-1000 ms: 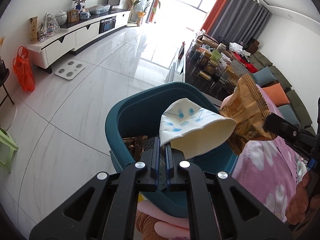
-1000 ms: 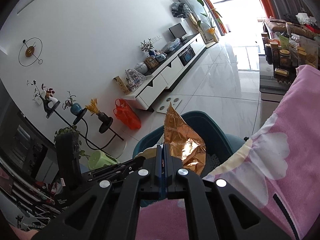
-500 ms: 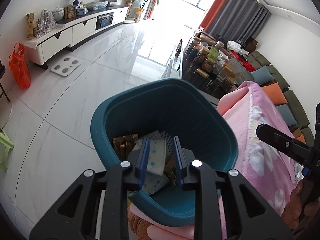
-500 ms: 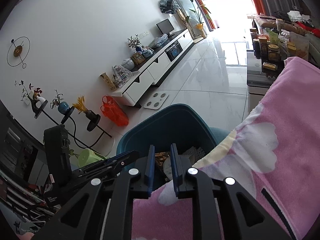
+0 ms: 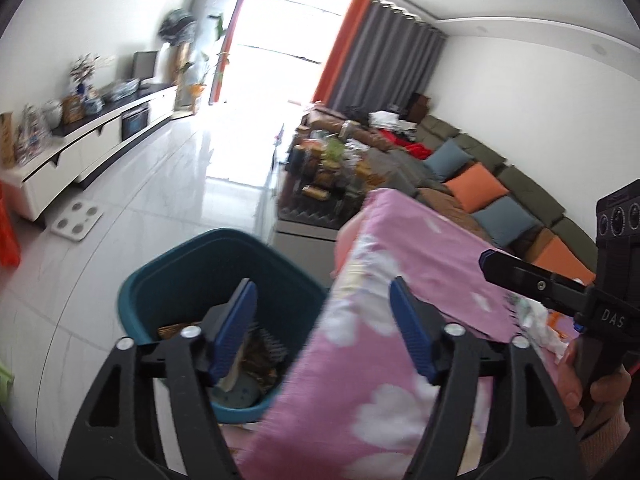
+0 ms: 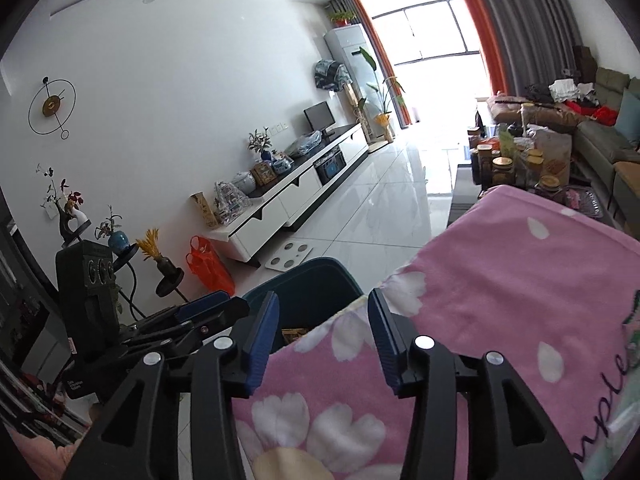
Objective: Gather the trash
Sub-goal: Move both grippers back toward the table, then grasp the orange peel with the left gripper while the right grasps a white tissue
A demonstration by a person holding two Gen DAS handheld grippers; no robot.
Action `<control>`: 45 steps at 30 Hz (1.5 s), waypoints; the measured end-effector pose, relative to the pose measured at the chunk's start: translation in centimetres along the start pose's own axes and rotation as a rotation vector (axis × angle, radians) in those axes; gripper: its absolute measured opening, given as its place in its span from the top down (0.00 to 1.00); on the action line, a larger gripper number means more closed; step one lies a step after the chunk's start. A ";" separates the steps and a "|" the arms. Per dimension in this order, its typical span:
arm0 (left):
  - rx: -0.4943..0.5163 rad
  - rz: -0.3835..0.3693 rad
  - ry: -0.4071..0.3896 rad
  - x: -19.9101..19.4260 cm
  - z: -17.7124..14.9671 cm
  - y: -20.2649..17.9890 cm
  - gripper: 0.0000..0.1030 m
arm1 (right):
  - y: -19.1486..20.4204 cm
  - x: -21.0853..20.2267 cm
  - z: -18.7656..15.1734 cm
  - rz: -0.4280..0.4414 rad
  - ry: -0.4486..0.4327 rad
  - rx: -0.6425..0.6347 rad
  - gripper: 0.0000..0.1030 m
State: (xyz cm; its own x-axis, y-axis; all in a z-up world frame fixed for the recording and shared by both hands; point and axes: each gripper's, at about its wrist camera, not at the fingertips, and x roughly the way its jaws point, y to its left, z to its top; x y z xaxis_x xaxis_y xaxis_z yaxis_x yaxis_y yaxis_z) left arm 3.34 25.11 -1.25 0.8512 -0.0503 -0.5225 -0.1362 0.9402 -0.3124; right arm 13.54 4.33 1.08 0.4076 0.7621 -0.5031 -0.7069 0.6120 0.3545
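The teal bin [image 5: 168, 280] stands on the white tiled floor [image 5: 160, 200] against the near edge of the pink flowered blanket [image 5: 420, 264], and the trash now lies inside it: the white wrapper with blue dots [image 5: 236, 390] on the bottom and the brown foil packet [image 5: 176, 330] beside it, both dropped since a second ago, when each was pinched in a gripper above the rim. The left gripper [image 5: 322, 332] has its jaws spread wide and holds nothing; it has swung from over the bin toward the blanket edge, so one finger hangs over the bin and the other over the cloth. The right gripper [image 6: 322, 338] is likewise released and bare, wider than half a second ago, straddling the blanket's corner with the bin's rim [image 6: 312, 264] just ahead. Beyond stand the white TV cabinet [image 6: 288, 200] and an orange bag [image 6: 208, 264] on the floor.
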 end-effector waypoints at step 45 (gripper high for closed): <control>0.515 -0.725 0.567 9.9 -16.5 -33.4 0.84 | -17.8 -21.6 -13.6 -0.503 -0.084 0.378 0.53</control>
State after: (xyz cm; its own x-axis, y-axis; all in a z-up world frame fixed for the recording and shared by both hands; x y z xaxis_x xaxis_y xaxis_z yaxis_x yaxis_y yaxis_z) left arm 7.93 -12.31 -9.03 0.2629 -0.6830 -0.6814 0.6553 0.6448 -0.3934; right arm 9.45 -25.88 -5.10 0.6915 0.3661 -0.6227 -0.1699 0.9203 0.3525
